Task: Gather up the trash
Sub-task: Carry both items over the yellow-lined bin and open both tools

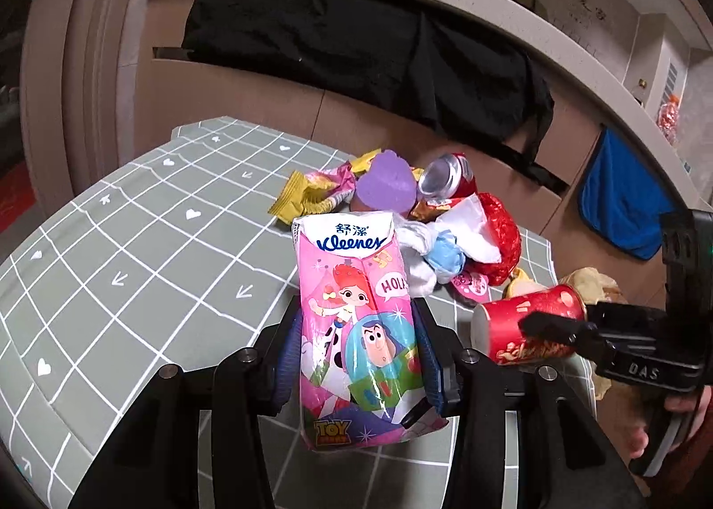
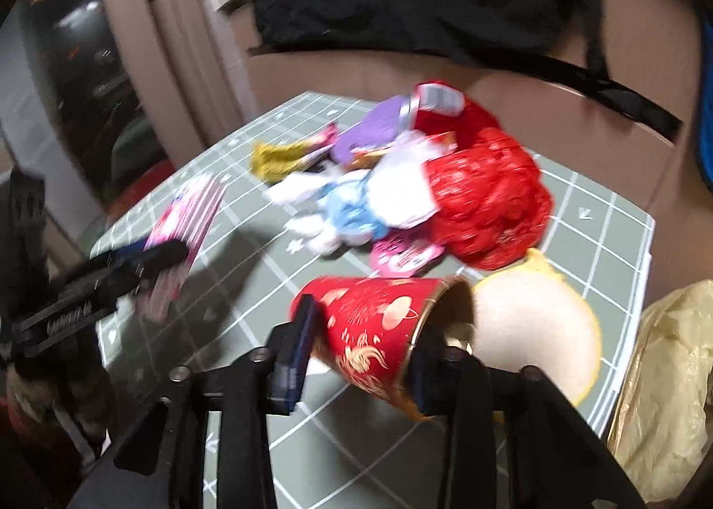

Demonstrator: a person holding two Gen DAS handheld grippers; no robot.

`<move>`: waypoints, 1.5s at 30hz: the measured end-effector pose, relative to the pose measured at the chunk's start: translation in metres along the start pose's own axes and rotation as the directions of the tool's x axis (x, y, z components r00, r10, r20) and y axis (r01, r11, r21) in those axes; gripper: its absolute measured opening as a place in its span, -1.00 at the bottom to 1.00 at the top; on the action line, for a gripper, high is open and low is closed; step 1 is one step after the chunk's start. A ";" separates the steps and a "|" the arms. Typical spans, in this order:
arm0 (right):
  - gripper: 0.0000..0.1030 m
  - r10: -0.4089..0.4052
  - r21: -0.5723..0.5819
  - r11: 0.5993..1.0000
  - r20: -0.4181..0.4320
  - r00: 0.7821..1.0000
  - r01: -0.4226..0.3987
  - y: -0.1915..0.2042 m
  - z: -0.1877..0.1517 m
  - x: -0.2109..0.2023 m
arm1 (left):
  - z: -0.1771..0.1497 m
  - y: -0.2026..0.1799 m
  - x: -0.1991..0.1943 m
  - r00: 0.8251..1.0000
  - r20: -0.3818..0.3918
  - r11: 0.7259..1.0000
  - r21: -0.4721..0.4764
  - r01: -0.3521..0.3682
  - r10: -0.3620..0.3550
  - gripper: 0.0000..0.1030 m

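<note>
My left hand-held gripper (image 1: 356, 357) is clamped on a pink tissue pack (image 1: 356, 330), its blue-padded fingers pressing the pack's two long sides, and the pack is lifted above the green checked table (image 1: 133, 264). My right hand-held gripper (image 2: 361, 357) is closed around a red paper cup (image 2: 379, 330) with gold print, held on its side with the open mouth turned to the right; what I can see of the inside looks bare, though the view is blurred. From the left wrist view the same cup (image 1: 530, 326) sits in the right gripper's black fingers, just right of the tissue pack. The rest of the trash lies in a heap at the far side of the table: a crushed red soda can (image 1: 445, 179) with its silver end facing me, a purple sponge (image 1: 387, 188) touching it, a yellow and pink wrapper (image 1: 312, 192) to the left, crumpled white and blue tissue (image 1: 436, 250) in the middle, and a shiny red bag (image 2: 490, 197) on the right with a small pink wrapper (image 2: 405, 257) at its near edge. A tan bowl-shaped thing with a yellow rim (image 2: 534, 322) sits just behind the cup's mouth. A yellowish plastic bag (image 2: 668, 375) hangs off the right edge of the table; I cannot tell what is in it.
</note>
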State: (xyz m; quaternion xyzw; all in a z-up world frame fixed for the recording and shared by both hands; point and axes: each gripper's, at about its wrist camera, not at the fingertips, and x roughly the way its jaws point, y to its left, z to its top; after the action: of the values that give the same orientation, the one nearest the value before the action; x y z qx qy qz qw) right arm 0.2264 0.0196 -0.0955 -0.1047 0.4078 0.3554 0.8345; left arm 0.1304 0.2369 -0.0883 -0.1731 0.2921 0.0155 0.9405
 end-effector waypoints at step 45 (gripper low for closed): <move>-0.94 -0.450 0.374 0.864 0.273 0.850 0.338 -0.244 -0.063 -0.243 | 0.027 -0.399 0.118 0.928 -0.106 0.835 0.409 0.368 -0.357 -0.09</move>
State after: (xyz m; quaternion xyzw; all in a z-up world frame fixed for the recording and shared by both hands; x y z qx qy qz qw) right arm 0.2533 -0.3100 0.0196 0.0111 0.2725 0.1182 0.9548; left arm 0.2952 -0.1379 -0.0066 -0.0183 0.2623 -0.2281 0.9374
